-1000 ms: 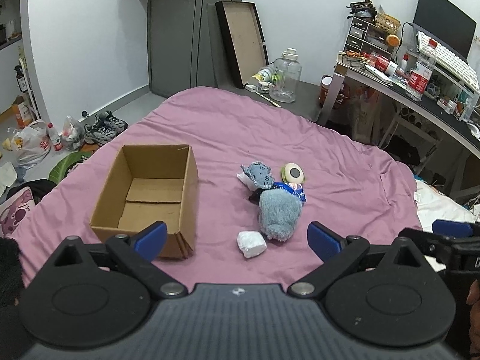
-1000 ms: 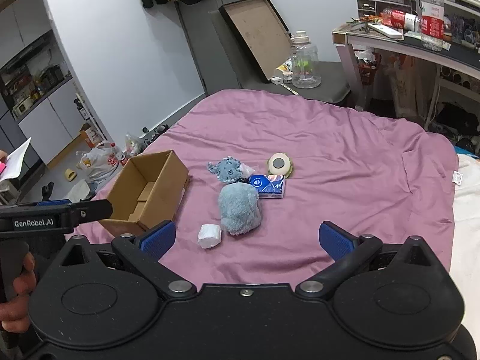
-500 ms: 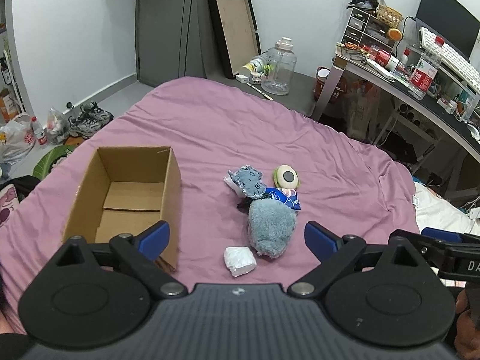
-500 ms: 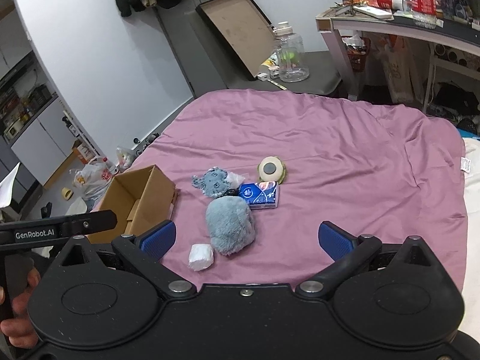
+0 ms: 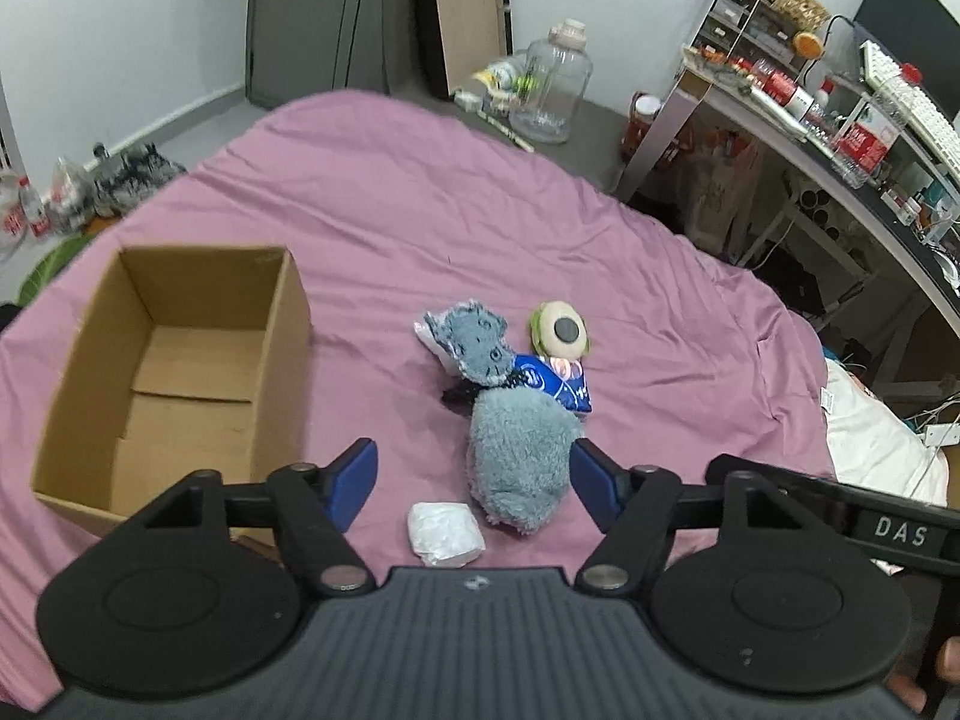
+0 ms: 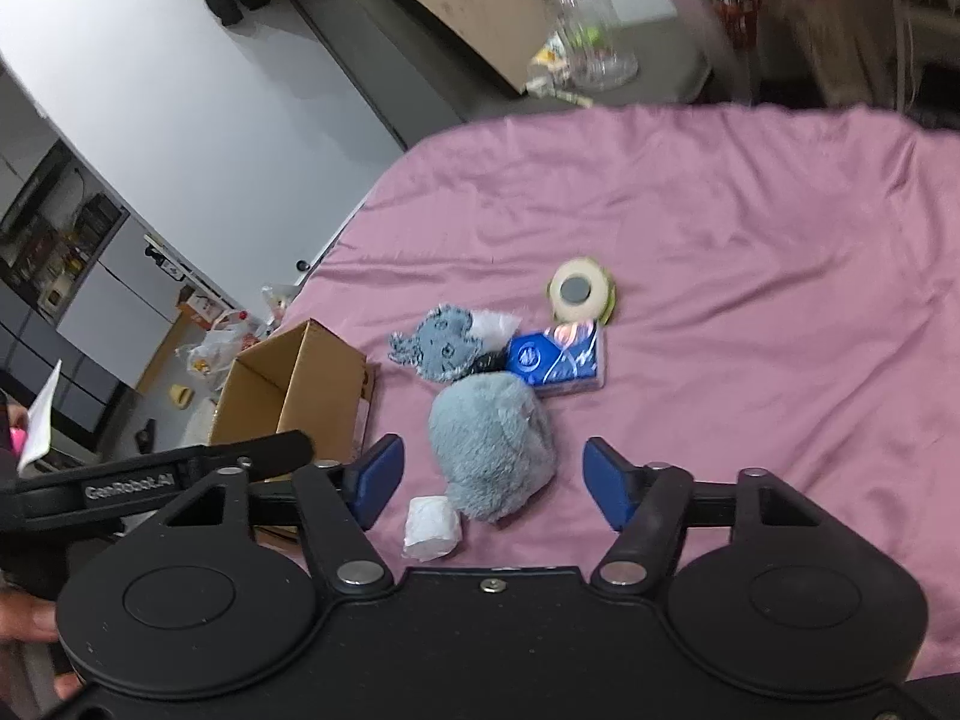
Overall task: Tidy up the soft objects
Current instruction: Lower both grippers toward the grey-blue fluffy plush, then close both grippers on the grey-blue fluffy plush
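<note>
On the purple bed sheet (image 5: 420,192) lies a cluster of soft things: a fluffy grey-blue plush (image 5: 519,456), a small grey cat-face cloth (image 5: 474,345), a blue tissue pack (image 5: 555,381), a round cream-and-green pad (image 5: 561,333) and a white tissue wad (image 5: 445,534). An open, empty cardboard box (image 5: 174,360) stands to their left. My left gripper (image 5: 474,483) is open, above the bed just short of the plush. My right gripper (image 6: 492,483) is open, its tips either side of the plush (image 6: 489,444) from above. The box (image 6: 294,387) also shows in the right wrist view.
A cluttered desk (image 5: 840,138) with bottles and a keyboard runs along the right. A large clear water jug (image 5: 552,90) and a leaning board (image 5: 468,12) stand on the floor beyond the bed. Shoes and bags (image 5: 120,180) lie on the floor at left.
Both grippers have moved forward and down toward the cluster; the plush now sits between their tips in view. Both stay open. The objects have not moved.
</note>
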Tool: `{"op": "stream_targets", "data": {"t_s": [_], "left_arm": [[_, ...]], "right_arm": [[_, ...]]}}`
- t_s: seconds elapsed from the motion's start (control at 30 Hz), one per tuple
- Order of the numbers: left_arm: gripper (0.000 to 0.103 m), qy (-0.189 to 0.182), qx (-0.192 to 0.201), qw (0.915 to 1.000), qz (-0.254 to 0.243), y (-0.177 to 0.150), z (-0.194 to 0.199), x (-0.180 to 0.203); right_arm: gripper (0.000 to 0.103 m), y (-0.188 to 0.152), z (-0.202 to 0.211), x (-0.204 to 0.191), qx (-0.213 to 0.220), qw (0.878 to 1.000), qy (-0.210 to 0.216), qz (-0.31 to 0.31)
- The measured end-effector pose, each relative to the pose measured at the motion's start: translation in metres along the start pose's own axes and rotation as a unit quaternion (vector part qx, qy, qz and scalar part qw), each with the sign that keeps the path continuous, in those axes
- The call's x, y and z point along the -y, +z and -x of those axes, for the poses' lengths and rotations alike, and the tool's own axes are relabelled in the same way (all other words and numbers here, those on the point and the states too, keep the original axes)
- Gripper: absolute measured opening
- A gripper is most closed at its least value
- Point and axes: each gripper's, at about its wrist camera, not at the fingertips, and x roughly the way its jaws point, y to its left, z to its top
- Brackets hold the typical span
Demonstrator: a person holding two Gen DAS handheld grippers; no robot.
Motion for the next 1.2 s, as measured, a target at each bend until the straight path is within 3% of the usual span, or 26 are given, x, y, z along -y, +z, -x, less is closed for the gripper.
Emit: {"op": "stream_targets", "data": {"t_s": [0.13, 0.27, 0.4, 0.7, 1.07, 1.2], "left_arm": [[0.055, -0.001, -0.023, 0.9996, 0.013, 0.001, -0.024, -0.004], [0.051, -0.007, -0.038, 0.9989, 0.027, 0.003, -0.046, -0.009], [0.050, -0.019, -0.045, 0.9978, 0.044, 0.006, -0.062, -0.013], [0.050, -0.058, -0.043, 0.9954, 0.063, 0.007, -0.092, -0.021], [0.050, -0.103, -0.085, 0.9825, 0.130, 0.003, -0.128, -0.038], [0.050, -0.120, -0.089, 0.9783, 0.144, 0.004, -0.133, -0.038]], "right_arm": [[0.056, 0.000, -0.021, 0.007, -0.015, 1.000, 0.009, -0.011], [0.049, 0.001, -0.042, 0.009, -0.032, 0.999, 0.016, -0.008], [0.043, 0.002, -0.061, 0.012, -0.042, 0.999, 0.018, -0.004], [0.042, 0.000, -0.088, 0.022, -0.060, 0.997, 0.045, -0.018], [0.042, -0.001, -0.111, 0.024, -0.076, 0.996, 0.041, 0.001], [0.036, -0.002, -0.112, 0.027, -0.076, 0.996, 0.046, 0.001]]}}
